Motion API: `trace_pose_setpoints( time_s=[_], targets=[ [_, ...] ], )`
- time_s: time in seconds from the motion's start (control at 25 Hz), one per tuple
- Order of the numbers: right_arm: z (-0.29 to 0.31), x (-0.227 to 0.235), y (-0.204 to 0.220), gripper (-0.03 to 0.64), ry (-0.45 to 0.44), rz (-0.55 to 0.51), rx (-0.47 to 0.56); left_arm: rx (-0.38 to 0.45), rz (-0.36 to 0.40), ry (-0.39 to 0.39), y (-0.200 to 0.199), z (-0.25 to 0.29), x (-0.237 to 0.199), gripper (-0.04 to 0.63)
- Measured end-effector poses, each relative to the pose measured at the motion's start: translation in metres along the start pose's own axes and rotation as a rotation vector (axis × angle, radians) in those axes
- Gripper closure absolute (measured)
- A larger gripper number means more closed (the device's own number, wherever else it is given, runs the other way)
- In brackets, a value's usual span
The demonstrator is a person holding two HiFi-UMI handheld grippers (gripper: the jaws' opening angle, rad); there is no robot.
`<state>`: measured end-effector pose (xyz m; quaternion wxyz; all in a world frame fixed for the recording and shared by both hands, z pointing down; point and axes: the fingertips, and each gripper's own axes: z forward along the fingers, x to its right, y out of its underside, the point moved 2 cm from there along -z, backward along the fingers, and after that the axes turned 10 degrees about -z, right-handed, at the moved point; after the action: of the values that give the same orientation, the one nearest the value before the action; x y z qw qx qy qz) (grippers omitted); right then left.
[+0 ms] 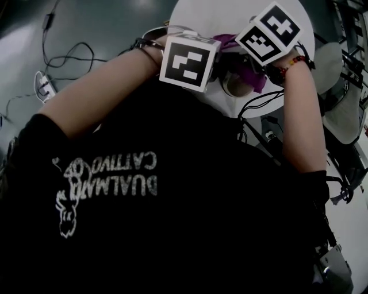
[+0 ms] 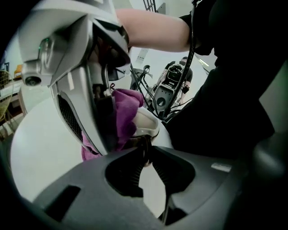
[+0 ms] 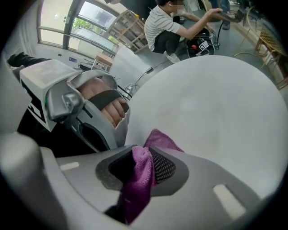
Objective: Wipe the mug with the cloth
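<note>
A: When judging the next wipe, look first at where the mug (image 2: 146,125) lies from each gripper. Left gripper (image 2: 146,150)?

B: Pinched narrow on a thin dark edge of the mug, right at the fingertips. Rim or handle, hard to tell. Cream body just ahead of the jaws and slightly above them.

A: And the right gripper (image 3: 146,164)?

B: Clamped on the purple cloth (image 3: 139,179), bunched between both pads, with a flap poking out past the tips. From the left gripper view, looming up and to the left of those jaws, cloth touching the mug on that side.

A: Nearer to the mug, then?

B: The left, by holding it. The right just beside, cloth first, facing the left gripper almost head-on.

A: Long axis of the mug?

B: Probably tilted, roughly along the line between the two grippers. Not certain from these views.

A: Resting or lifted?

B: Cannot tell. Near the close edge of the round white table (image 1: 230,14), mostly hidden under the marker cubes (image 1: 190,60) in the head view.

A: Next move, at a guess?

B: Press and turn the cloth toward the left gripper, into or round the mug. Beware of levering that thin edge out of the pinch.
</note>
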<state>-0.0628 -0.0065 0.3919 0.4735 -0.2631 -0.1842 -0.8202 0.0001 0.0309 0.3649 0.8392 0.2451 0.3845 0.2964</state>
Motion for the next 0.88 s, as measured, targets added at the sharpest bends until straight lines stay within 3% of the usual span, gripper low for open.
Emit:
trace_pose_setpoints(
  time_s=[0.16, 0.4, 0.64, 0.88],
  targets=[
    [-0.001, 0.006, 0.003, 0.523, 0.037, 0.001, 0.071, -0.012, 0.0, -0.004, 0.001, 0.002, 0.003, 0.537],
    [-0.005, 0.025, 0.017, 0.526, 0.165, 0.08, 0.202, -0.072, -0.023, -0.005, 0.012, 0.004, 0.005, 0.537],
    [-0.017, 0.034, 0.03, 0.526, 0.214, 0.155, 0.361, -0.075, -0.048, -0.012, 0.01, 0.003, 0.004, 0.535],
    [-0.025, 0.044, 0.043, 0.529, 0.283, 0.212, 0.435, -0.081, -0.06, -0.026, 0.009, 0.002, 0.001, 0.535]
  ],
)
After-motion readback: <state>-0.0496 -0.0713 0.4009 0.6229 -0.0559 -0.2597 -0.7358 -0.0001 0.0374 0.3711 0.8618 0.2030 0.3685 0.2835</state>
